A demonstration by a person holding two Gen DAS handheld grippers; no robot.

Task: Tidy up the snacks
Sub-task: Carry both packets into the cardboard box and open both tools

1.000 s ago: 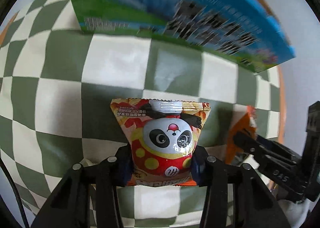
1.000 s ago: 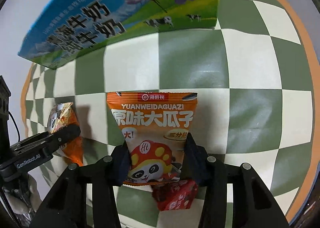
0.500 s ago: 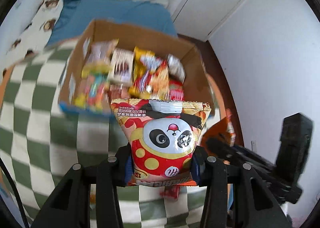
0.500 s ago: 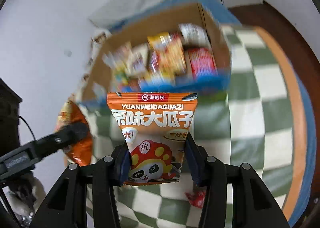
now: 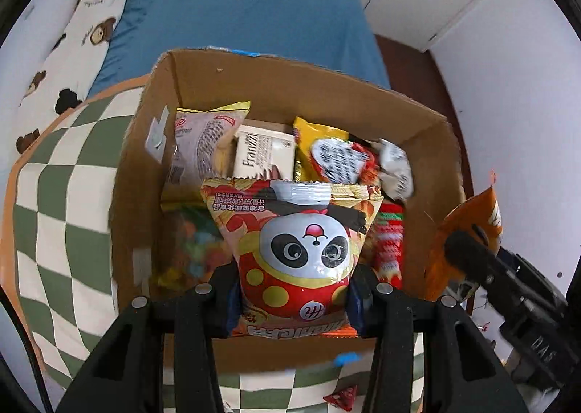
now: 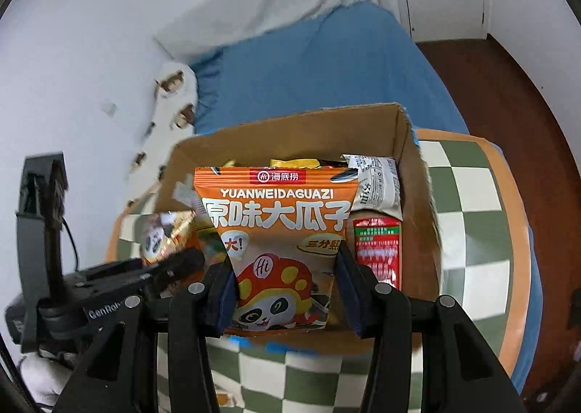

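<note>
left wrist view: left gripper (image 5: 293,298) clamped on a panda snack bag (image 5: 294,253), both fingers pressing its lower sides, bag upright and held over the open cardboard box (image 5: 138,166). box sits on a green-white checkered cloth (image 5: 54,209). inside the box: pinkish wafer pack (image 5: 198,148) at back left, white franzzi pack (image 5: 263,153) next to it, yellow bag (image 5: 323,144) further right, small grey-white pouch (image 5: 397,168) at right, red packet (image 5: 388,246) along the right wall, colourful candy bag (image 5: 196,249) at left front. small red wrapped candy (image 5: 343,396) lies on the cloth in front of the box. right gripper (image 5: 468,253) visible at right edge, gripping an orange bag edge-on. blue bed (image 5: 247,28) behind.

right wrist view: right gripper (image 6: 287,295) clenched on an orange sunflower seed bag (image 6: 276,231), held upright above the near side of the box (image 6: 417,195). red packet (image 6: 377,249) and grey-white pouch (image 6: 377,180) seen behind it inside the box. left gripper (image 6: 178,264) at left, closed on the panda bag (image 6: 163,235), beside the box's left wall. checkered cloth (image 6: 475,231) under the box.
</note>
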